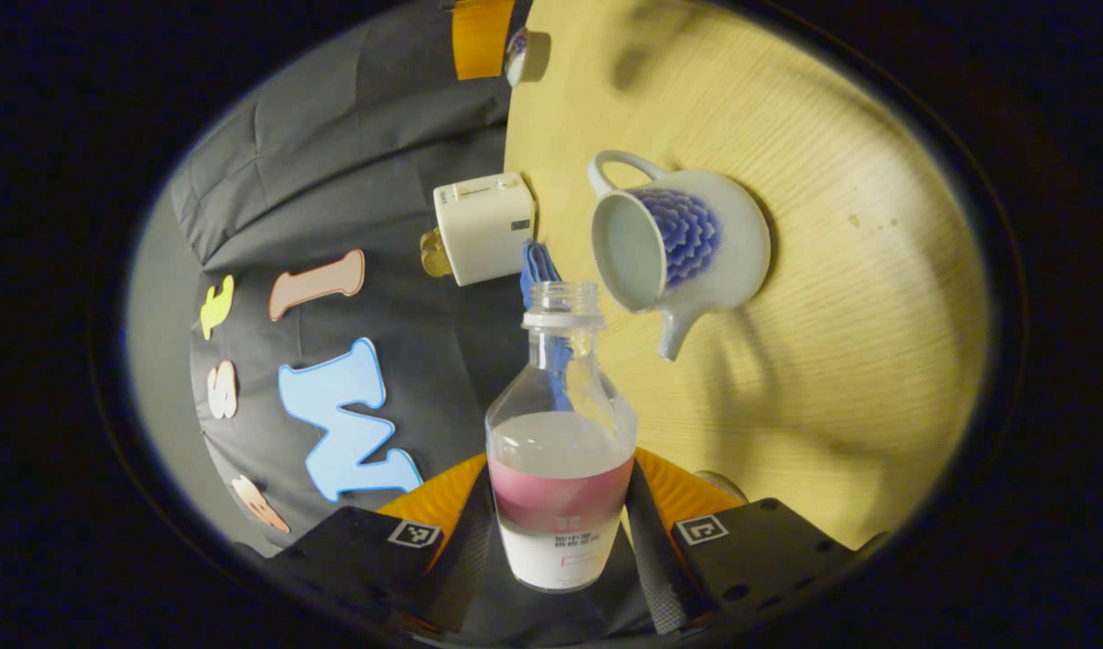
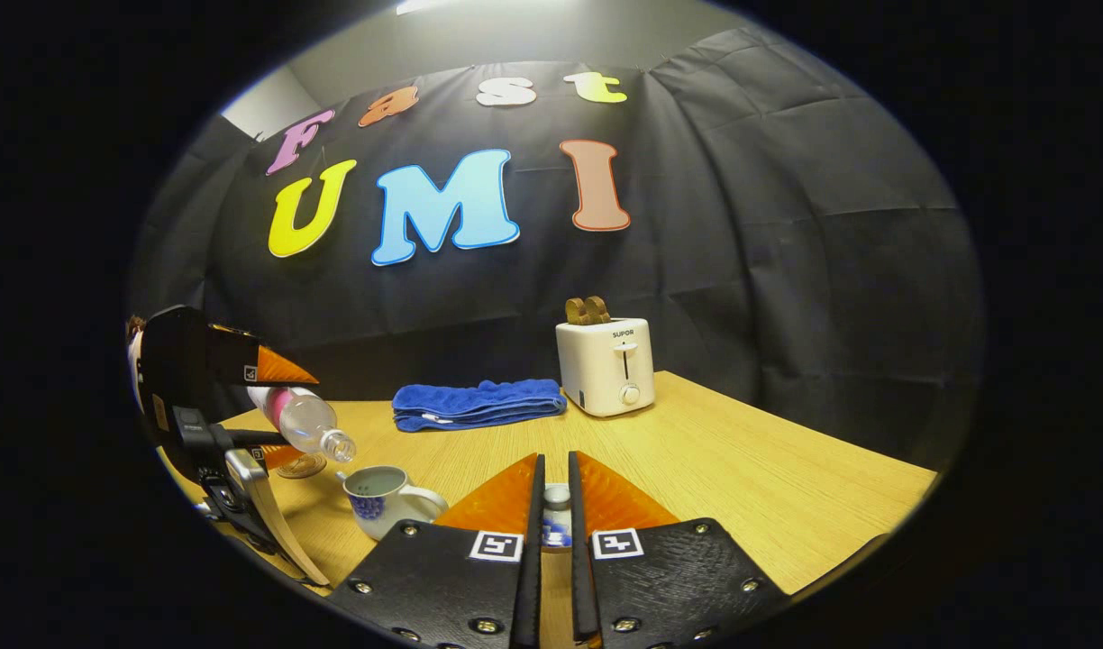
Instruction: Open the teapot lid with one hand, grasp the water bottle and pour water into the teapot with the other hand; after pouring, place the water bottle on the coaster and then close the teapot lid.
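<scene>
Nearest the lens, my left gripper clamps the water bottle at its labelled lower body, both fingers pressed on it. The bottle is uncapped and partly full; its long axis runs straight out from my fingers, neck foremost. In the right gripper view it is tilted mouth-down, the mouth just above and beside the rim of the open teapot. The pour turns on this: the mouth must come over the teapot's opening, which lies just beyond it and to one side.

My right gripper is nearly closed on the small teapot lid, held clear of the teapot.

Beyond the teapot lie a folded blue towel and a white toaster marked SUPOR. The bottle's label print is too small to read.
</scene>
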Action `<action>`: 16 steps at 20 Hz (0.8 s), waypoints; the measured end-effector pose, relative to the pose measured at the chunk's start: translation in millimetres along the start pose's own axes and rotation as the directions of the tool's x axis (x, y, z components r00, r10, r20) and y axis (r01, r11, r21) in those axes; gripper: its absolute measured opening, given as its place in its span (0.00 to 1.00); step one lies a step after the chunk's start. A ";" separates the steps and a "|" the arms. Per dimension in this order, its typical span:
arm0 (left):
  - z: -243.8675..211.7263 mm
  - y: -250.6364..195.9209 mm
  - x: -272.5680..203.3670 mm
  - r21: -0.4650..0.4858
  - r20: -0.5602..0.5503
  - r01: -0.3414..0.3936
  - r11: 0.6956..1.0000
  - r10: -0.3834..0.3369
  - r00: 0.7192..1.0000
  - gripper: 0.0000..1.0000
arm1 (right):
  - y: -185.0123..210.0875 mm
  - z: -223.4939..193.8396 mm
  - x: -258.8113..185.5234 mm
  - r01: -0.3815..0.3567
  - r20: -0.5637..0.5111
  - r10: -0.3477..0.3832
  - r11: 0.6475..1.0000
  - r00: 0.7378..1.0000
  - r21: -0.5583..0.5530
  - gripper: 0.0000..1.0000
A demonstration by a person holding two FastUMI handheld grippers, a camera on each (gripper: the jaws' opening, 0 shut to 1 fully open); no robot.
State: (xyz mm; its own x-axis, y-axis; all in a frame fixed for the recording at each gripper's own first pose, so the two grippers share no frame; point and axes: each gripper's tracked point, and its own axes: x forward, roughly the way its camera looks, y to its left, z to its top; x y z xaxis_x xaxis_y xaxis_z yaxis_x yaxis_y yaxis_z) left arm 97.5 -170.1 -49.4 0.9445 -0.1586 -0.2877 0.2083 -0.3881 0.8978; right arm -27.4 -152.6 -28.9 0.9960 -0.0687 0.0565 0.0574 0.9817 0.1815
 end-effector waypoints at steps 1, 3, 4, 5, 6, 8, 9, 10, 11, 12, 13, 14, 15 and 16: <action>0.0 0.6 -0.8 0.017 -0.004 0.005 1.000 -0.005 1.000 0.84 | -0.3 0.0 0.1 0.000 0.001 0.000 1.000 1.000 0.000 0.14; -3.0 1.8 -2.9 0.041 -0.017 0.010 0.999 -0.009 1.000 0.85 | -1.2 -0.4 -0.8 -0.002 0.001 0.002 1.000 1.000 0.006 0.14; -4.2 4.8 -2.5 0.055 -0.020 0.009 0.998 -0.008 1.000 0.85 | -0.8 -0.3 -1.5 -0.002 0.002 0.002 1.000 1.000 0.007 0.14; -3.4 6.9 -3.2 0.069 -0.021 0.006 0.998 -0.004 1.000 0.85 | -1.6 0.3 -1.7 -0.001 0.003 0.001 1.000 1.000 0.007 0.14; -3.8 8.6 -3.0 0.081 -0.023 0.004 0.997 -0.003 1.000 0.84 | -2.7 -0.4 -1.6 0.000 0.004 0.000 1.000 1.000 0.007 0.14; -3.1 11.4 -3.9 0.103 -0.026 0.006 0.995 -0.003 1.000 0.84 | -4.0 1.1 -3.6 0.002 0.007 -0.002 1.000 1.000 0.010 0.14; -1.6 12.7 -4.0 0.111 -0.027 0.005 0.994 -0.002 1.000 0.85 | -4.6 1.9 -4.3 0.002 0.008 -0.002 1.000 1.000 0.011 0.14; -1.3 13.9 -3.9 0.118 -0.028 0.005 0.993 -0.002 1.000 0.85 | -5.1 1.0 -4.3 0.004 0.009 -0.004 1.000 1.000 0.012 0.14; -1.7 14.5 -2.5 0.126 -0.031 0.007 0.992 -0.003 1.000 0.85 | -6.3 1.8 -4.8 0.006 0.010 -0.006 1.000 1.000 0.012 0.14; -1.5 15.2 -3.0 0.138 -0.035 0.008 0.990 -0.004 0.999 0.85 | -7.2 1.1 -5.7 0.007 0.009 -0.007 1.000 1.000 0.013 0.14; -2.4 15.7 -1.5 0.147 -0.039 0.012 0.989 -0.006 0.999 0.84 | -7.8 1.3 -5.6 0.007 0.009 -0.007 1.000 1.000 0.015 0.14; -3.7 16.1 -0.6 0.152 -0.043 0.015 0.988 -0.009 0.999 0.84 | -7.8 1.3 -6.2 0.006 0.008 -0.006 1.000 1.000 0.016 0.14; -4.4 15.7 -0.5 0.158 -0.047 0.017 0.987 -0.010 0.999 0.84 | -8.5 1.4 -7.0 0.007 0.009 -0.007 1.000 1.000 0.017 0.14; -5.6 17.8 -0.7 0.167 -0.050 0.019 0.986 -0.011 0.999 0.85 | -9.1 1.1 -6.9 0.008 0.010 -0.008 1.000 1.000 0.017 0.14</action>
State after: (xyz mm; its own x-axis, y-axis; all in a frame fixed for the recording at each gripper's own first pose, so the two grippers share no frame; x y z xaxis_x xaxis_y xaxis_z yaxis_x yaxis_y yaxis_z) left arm 101.9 -171.8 -31.4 0.9537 -0.1088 -0.2805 0.1809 -0.5376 0.8236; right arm -34.9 -161.2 -29.8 0.9948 -0.0786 0.0646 0.0643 0.9779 0.1989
